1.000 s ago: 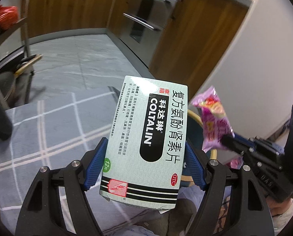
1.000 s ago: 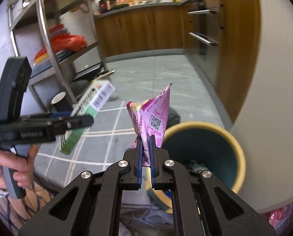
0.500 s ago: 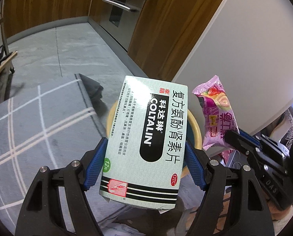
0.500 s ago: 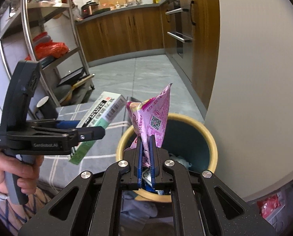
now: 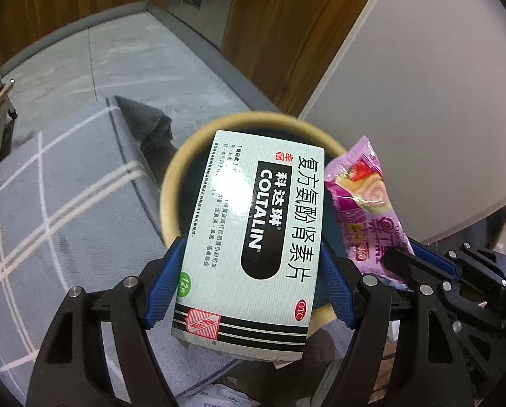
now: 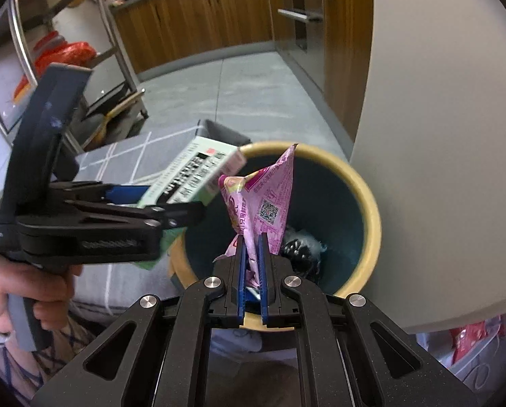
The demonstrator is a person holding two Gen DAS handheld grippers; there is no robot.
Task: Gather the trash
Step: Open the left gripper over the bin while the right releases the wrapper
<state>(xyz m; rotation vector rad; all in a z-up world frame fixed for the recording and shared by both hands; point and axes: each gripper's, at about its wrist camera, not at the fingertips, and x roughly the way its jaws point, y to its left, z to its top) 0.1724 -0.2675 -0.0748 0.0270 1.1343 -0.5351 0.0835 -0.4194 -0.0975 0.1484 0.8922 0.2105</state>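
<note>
Left wrist view: left gripper, blue pads pressed on the long sides of a pale green medicine box, held over the yellow-rimmed bin. Right gripper, jaws nearly together, pinching a pink wrapper above the bin's mouth. Bin stands beside a grey checked rug. Dark scraps lie inside.

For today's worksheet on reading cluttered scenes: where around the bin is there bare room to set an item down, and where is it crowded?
Free: the grey checked rug left of the bin, and the grey tiled floor between rug and wooden cabinets. Crowded: the bin's mouth, where the left gripper holds the medicine box and the right gripper the pink wrapper side by side.
</note>
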